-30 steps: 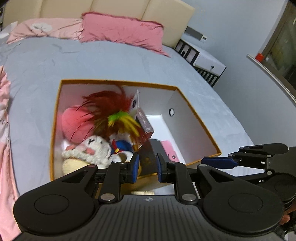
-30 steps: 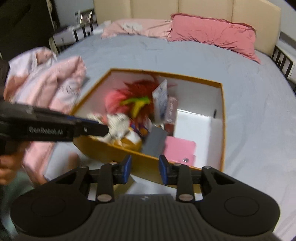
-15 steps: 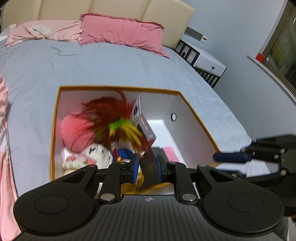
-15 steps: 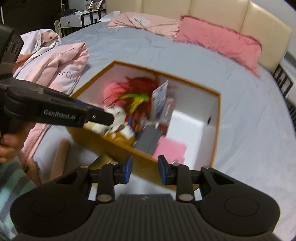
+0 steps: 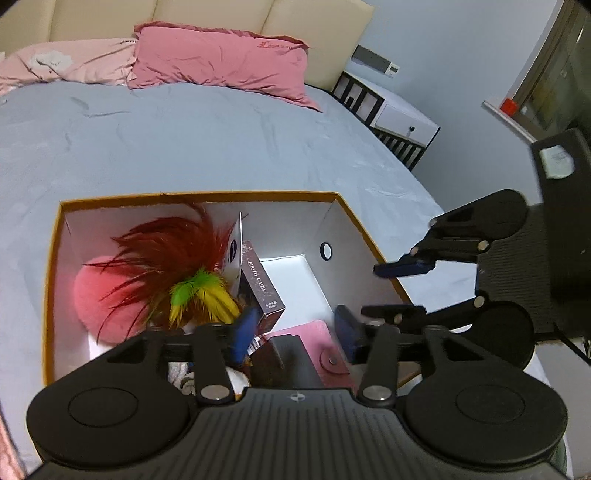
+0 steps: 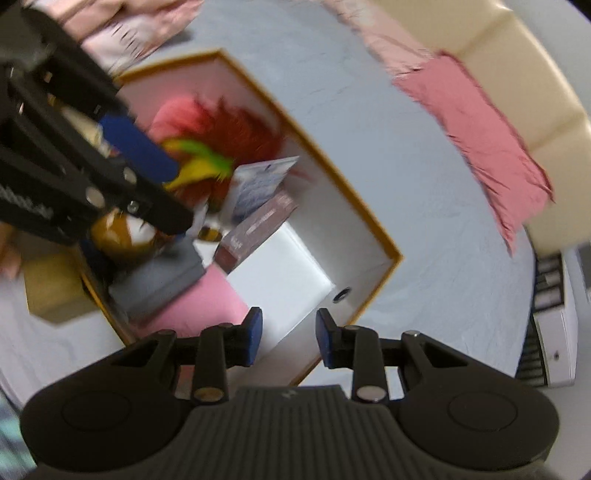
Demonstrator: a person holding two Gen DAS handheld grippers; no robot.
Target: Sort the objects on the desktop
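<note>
An orange-rimmed white box (image 5: 199,194) (image 6: 306,127) sits on the grey-blue bed. It holds red and yellow-green feathers (image 5: 166,251) (image 6: 236,125), a pink plush (image 5: 92,295), a photo card box (image 5: 262,284) (image 6: 255,229), a dark grey case (image 5: 288,354) (image 6: 159,280) and a pink wallet (image 5: 325,343) (image 6: 199,306). My left gripper (image 5: 295,332) (image 6: 177,192) hovers over the box's near side. Its jaws are opening, and the grey case lies below them untouched by the pads. My right gripper (image 6: 290,341) (image 5: 399,288) is open and empty beside the box's right wall.
Pink pillows (image 5: 218,62) (image 6: 491,140) lie against a cream headboard. A white nightstand (image 5: 399,118) stands to the right of the bed. Pink clothing (image 6: 122,22) lies beyond the box. A brown cardboard piece (image 6: 48,291) sits beside the box's near edge.
My left jaws have spread from nearly shut on the dark grey case, which now rests in the box. My right gripper has rolled and swung in over the box's right corner.
</note>
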